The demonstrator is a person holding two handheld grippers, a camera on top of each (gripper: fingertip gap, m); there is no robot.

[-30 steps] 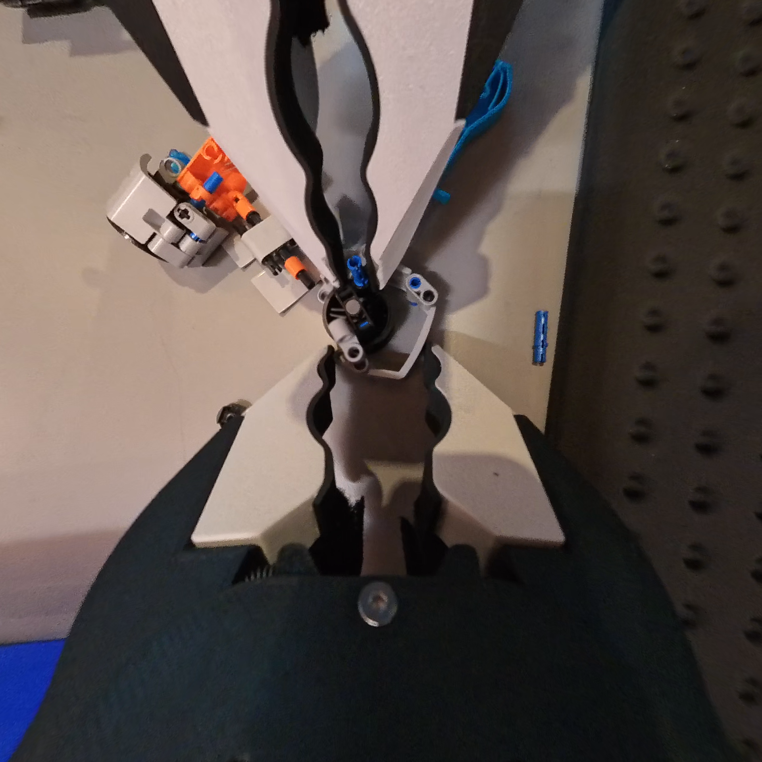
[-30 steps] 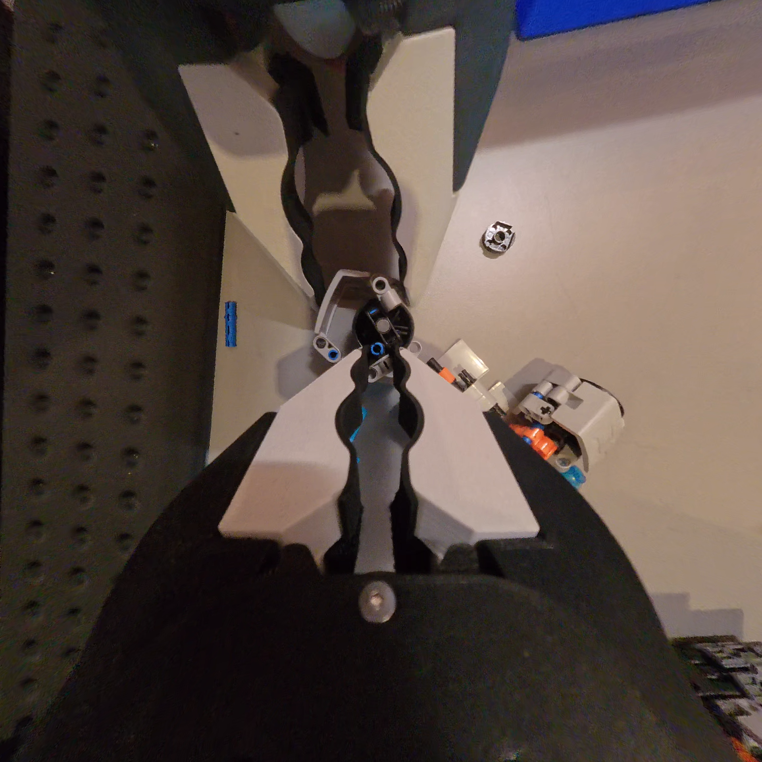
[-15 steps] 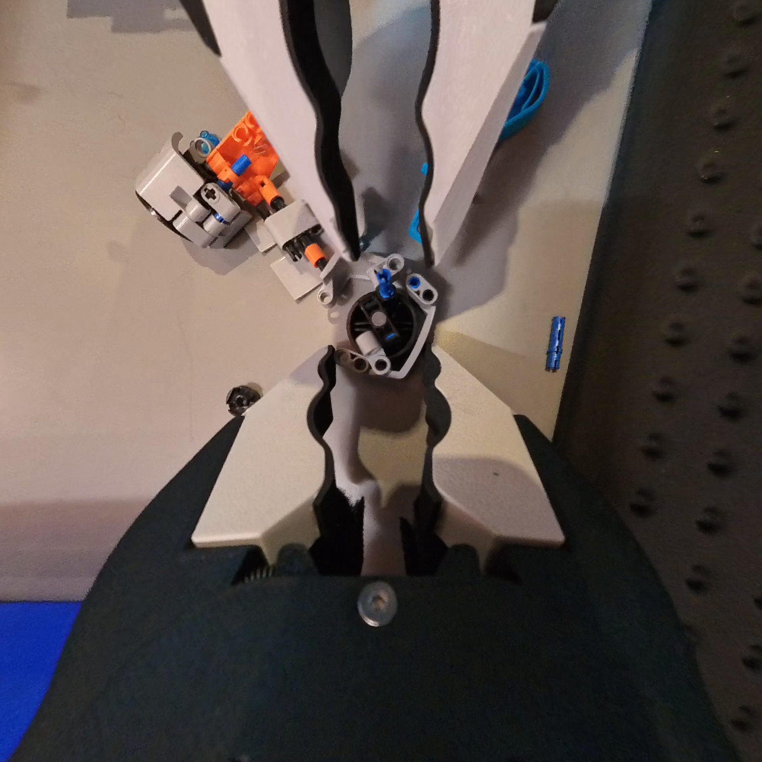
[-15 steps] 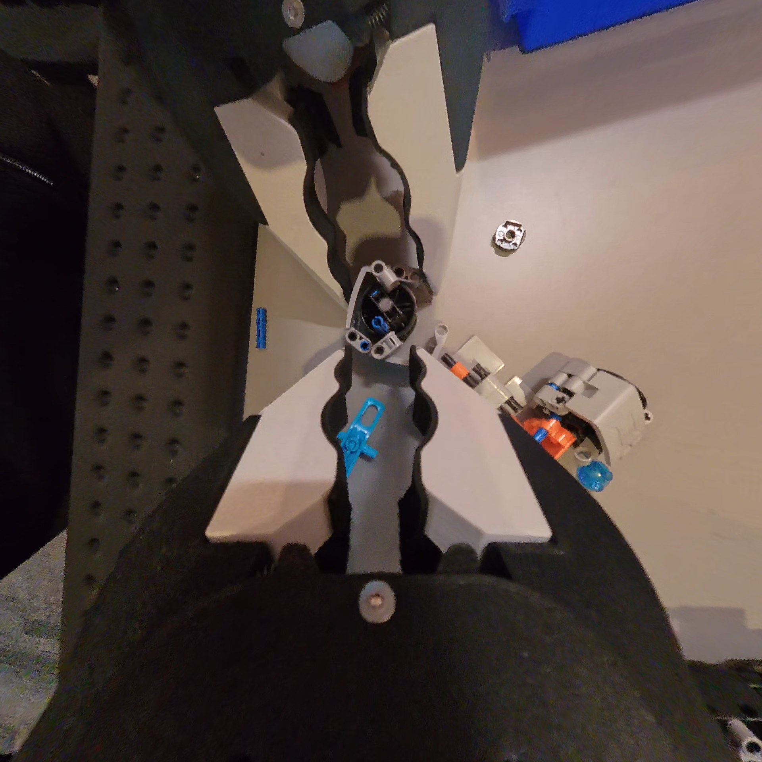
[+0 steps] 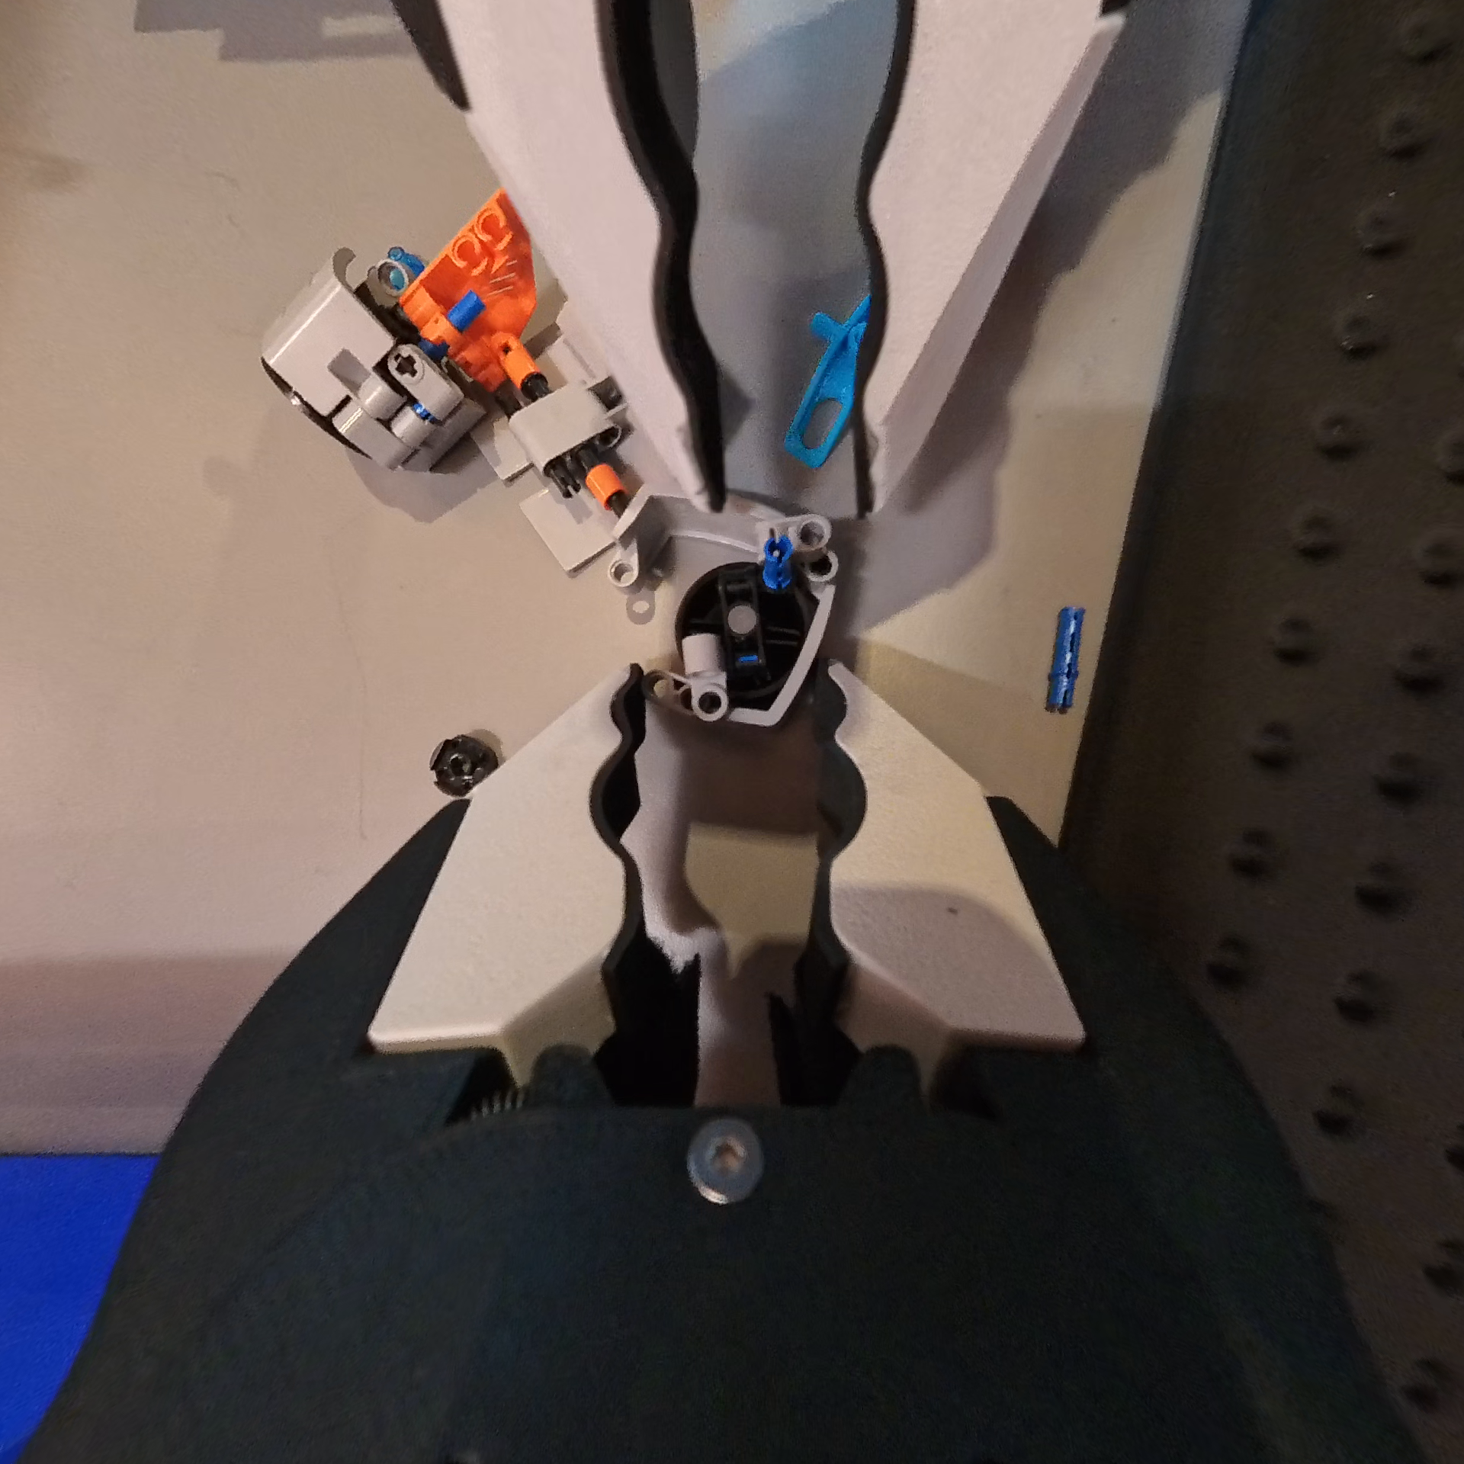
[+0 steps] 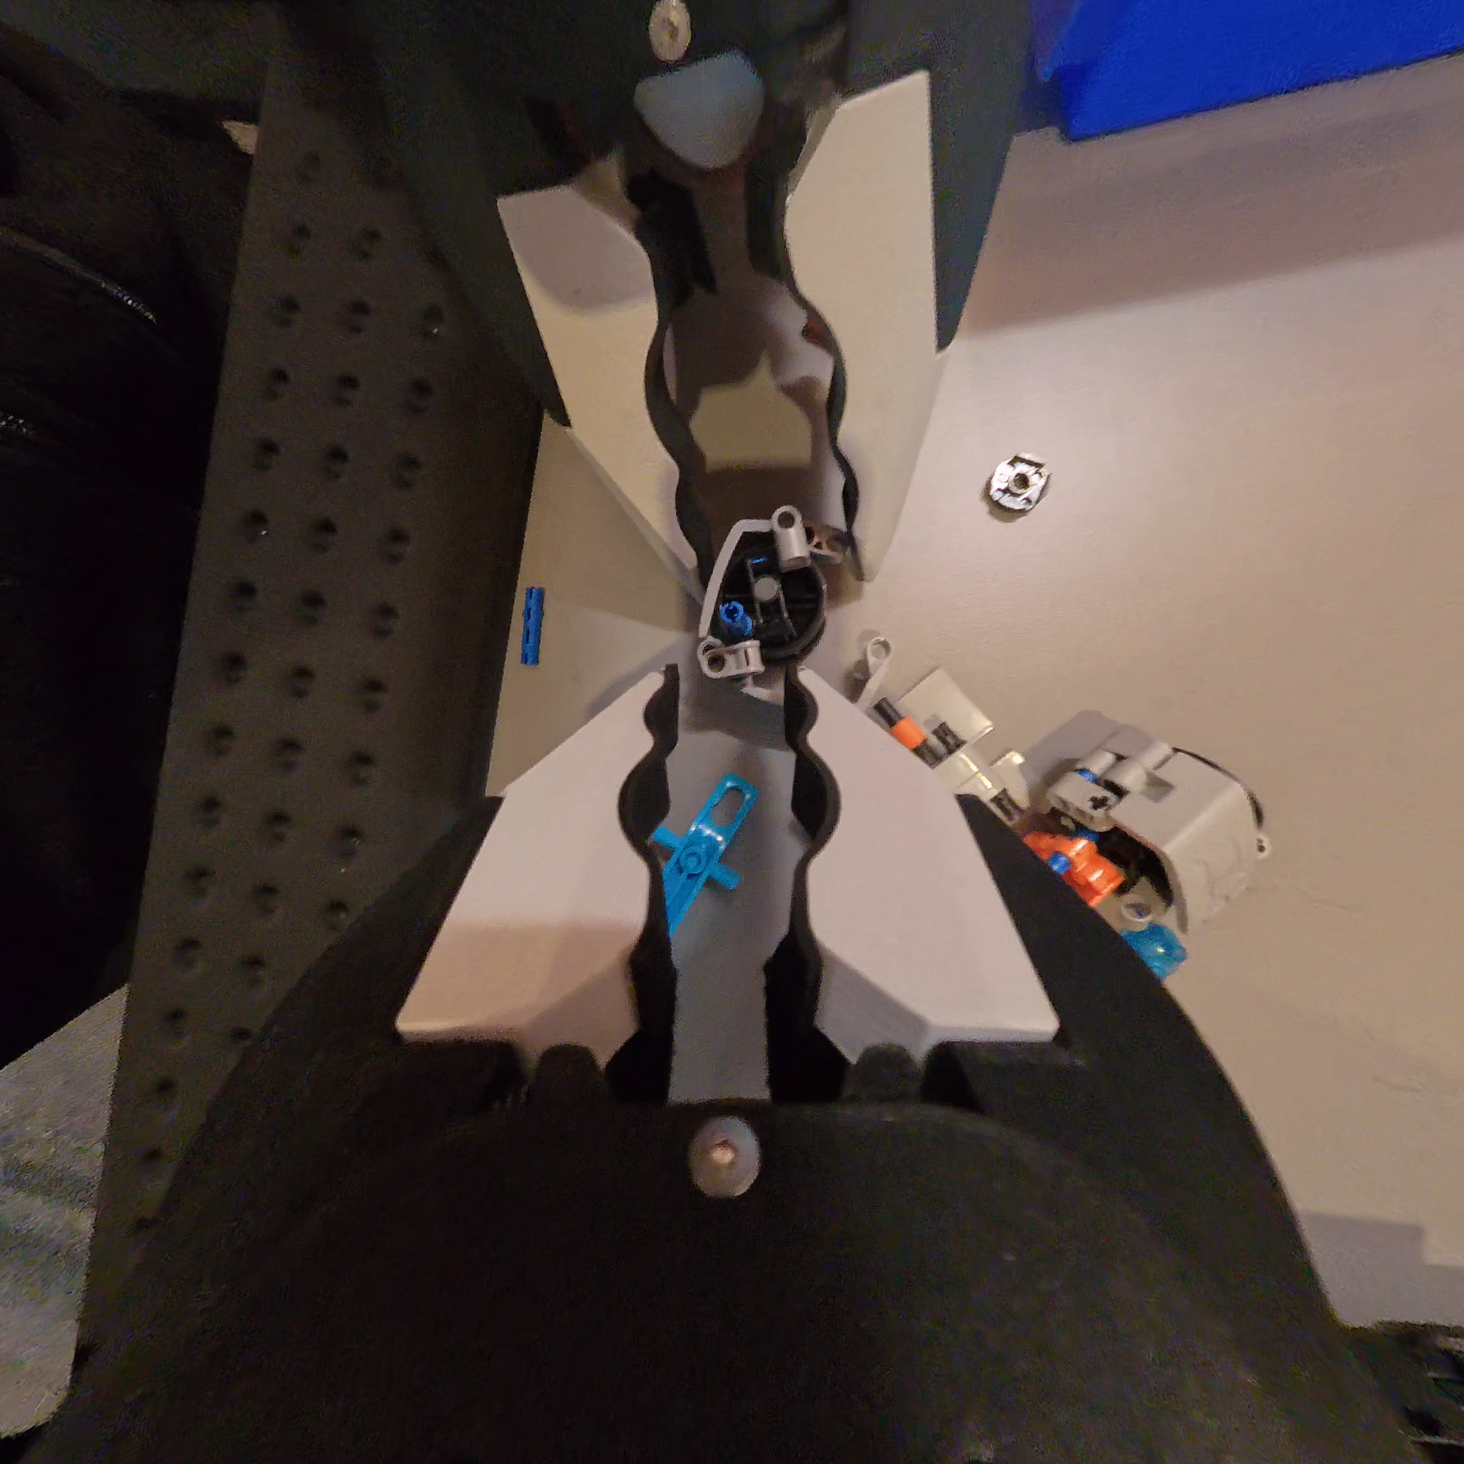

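Observation:
My left gripper (image 5: 733, 681) is shut on a small grey and black building-block assembly (image 5: 745, 626) and holds it just above the beige table. A short blue pin (image 5: 779, 561) sticks in its far side. My right gripper (image 6: 733, 677) faces it from the other side, open and empty, with its fingertips beside the near end of the assembly (image 6: 760, 602). A light blue flat piece (image 6: 701, 840) lies on the table between the right fingers; it also shows in the left wrist view (image 5: 828, 380).
A larger grey and orange block assembly (image 5: 412, 372) lies on the table beside the grippers. A loose blue pin (image 5: 1064, 657) lies by the black perforated board (image 5: 1307, 713). A small dark round piece (image 5: 462, 764) sits near the left gripper. A blue bin (image 6: 1228, 55) stands behind it. Tip to tip, the grippers are about 4 cm apart. The small dark round piece (image 5: 462, 764) sits 5 cm or so from the ends of my left fingers. It turns up in the right wrist view (image 6: 1018, 477) as well.
My right gripper was shut at the assembly with the blue pin; it has opened and drawn back a little. The pin stays in the assembly. The left gripper keeps its hold.

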